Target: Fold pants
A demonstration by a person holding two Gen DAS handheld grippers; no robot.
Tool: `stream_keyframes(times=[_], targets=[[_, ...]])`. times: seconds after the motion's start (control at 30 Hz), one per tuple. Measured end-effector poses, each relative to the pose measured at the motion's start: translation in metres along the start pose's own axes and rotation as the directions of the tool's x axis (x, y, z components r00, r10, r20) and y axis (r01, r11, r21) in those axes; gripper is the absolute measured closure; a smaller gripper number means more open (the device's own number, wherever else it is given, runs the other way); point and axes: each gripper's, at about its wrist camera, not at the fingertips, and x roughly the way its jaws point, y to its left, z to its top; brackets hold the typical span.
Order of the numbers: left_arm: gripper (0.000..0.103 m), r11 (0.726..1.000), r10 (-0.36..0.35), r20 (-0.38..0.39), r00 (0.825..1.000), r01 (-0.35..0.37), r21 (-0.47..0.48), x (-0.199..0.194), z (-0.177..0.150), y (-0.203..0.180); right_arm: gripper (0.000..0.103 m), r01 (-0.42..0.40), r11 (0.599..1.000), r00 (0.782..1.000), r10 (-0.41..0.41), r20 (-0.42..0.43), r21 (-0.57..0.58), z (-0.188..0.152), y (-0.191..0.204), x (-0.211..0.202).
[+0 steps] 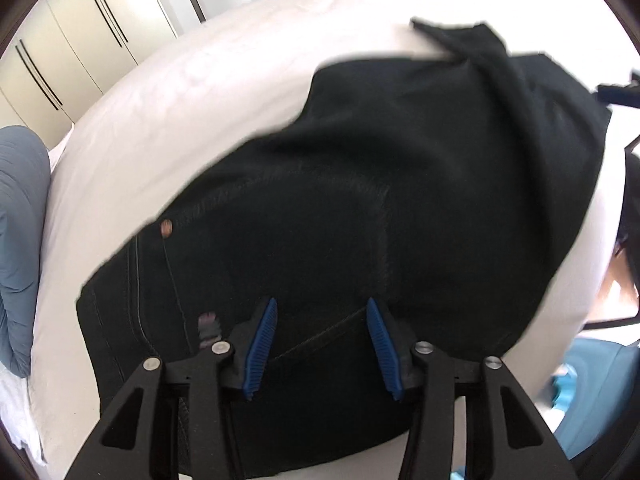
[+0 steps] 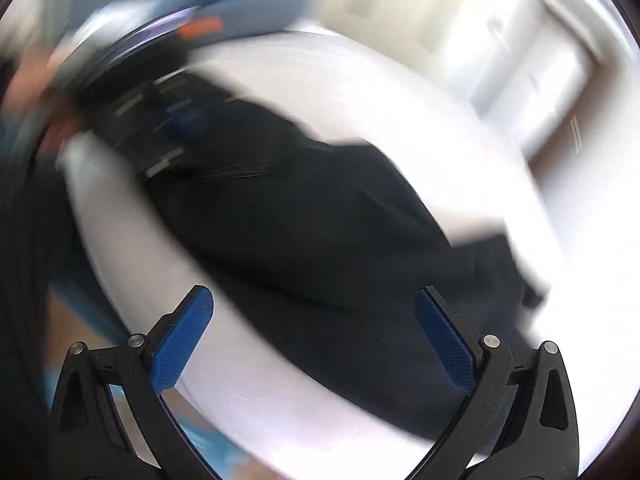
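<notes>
Black pants (image 1: 360, 200) lie on a white bed (image 1: 180, 100), waist end near me with a rivet and pocket seams showing, legs stretching away to the far right. My left gripper (image 1: 322, 306) is open just above the waist part, its blue pads (image 1: 262, 344) apart with fabric behind them. In the blurred right wrist view the pants (image 2: 300, 220) run diagonally across the bed (image 2: 400, 100). My right gripper (image 2: 314, 294) is wide open and empty above the pants' near edge. The left gripper shows there as a dark blur (image 2: 160, 120) at the far end.
Cream wardrobe doors (image 1: 80, 40) with dark handles stand behind the bed. A grey-blue garment (image 1: 20, 240) lies at the bed's left edge. Something bright blue (image 1: 592, 392) lies low at the right.
</notes>
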Motion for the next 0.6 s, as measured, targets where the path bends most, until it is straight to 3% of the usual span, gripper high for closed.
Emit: stream_keyframes(times=[0.07,0.13,0.2,0.27,0.33,0.43,0.47,0.6], targets=[[0.053,1.0,-0.017,0.029,0.999,0.018,-0.022,-0.01,0.015,-0.007,0.001,-0.019,0.98,1.0,0.022,-0.012,0.2,0.004,-0.047,0.002],[0.053,0.998,-0.042,0.046,0.998,0.044,-0.049,-0.011,0.03,-0.015,0.001,-0.035,0.929,0.999,0.043,-0.015,0.367,0.008,-0.098,0.008],[0.053,0.992,-0.077,0.058,0.995,0.083,-0.095,-0.005,0.042,-0.017,0.003,-0.043,0.853,0.999,0.051,-0.001,0.521,0.015,-0.154,0.017],[0.061,0.978,-0.14,0.037,0.989,0.144,-0.151,0.01,0.049,-0.02,0.003,-0.058,0.775,0.997,0.074,0.001,0.629,0.026,-0.207,0.033],[0.064,0.971,-0.174,-0.029,0.984,0.167,-0.174,0.035,0.045,-0.025,0.003,-0.034,0.727,0.997,0.068,-0.022,0.686,0.039,-0.252,0.051],[0.064,0.971,-0.154,-0.009,0.988,0.15,-0.185,0.036,0.038,-0.035,0.007,0.012,0.704,0.994,0.068,-0.084,0.71,0.057,-0.295,0.085],[0.064,0.966,-0.166,-0.007,0.986,0.161,-0.205,0.036,0.036,-0.033,0.01,0.022,0.695,0.991,0.078,-0.105,0.719,0.074,-0.312,0.107],[0.064,0.958,-0.187,-0.01,0.982,0.18,-0.223,0.035,0.028,-0.029,0.028,0.11,0.677,0.971,0.085,-0.226,0.727,0.088,-0.343,0.168]])
